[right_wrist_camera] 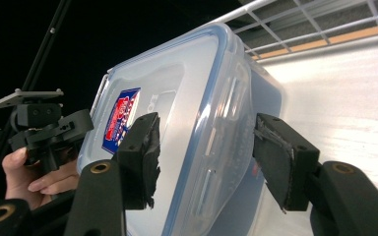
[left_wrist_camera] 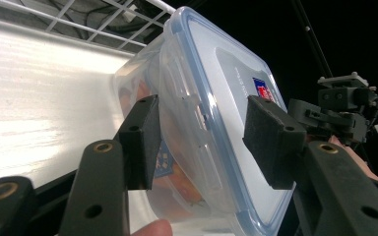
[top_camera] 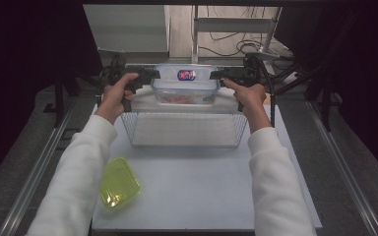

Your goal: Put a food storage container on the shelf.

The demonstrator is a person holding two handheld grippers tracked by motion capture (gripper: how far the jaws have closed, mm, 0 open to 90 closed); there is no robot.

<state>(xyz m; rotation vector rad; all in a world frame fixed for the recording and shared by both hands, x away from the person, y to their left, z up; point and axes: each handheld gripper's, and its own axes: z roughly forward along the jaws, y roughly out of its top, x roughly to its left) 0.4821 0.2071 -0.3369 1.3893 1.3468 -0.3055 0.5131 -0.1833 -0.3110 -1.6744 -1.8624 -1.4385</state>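
I count one lidded clear container [top_camera: 185, 83] above the far rim of one wire basket [top_camera: 184, 130], one yellow-green lid [top_camera: 118, 182] nearby, my left gripper [top_camera: 153, 74] and right gripper [top_camera: 215, 74] straddling its ends, pads apparently loose.

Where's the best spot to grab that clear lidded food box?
Probably the two short ends of the food box, one gripper from each side, jaws spanning the lid rim and latch flap. The box is wide and smooth; those ends offer edges to pinch.
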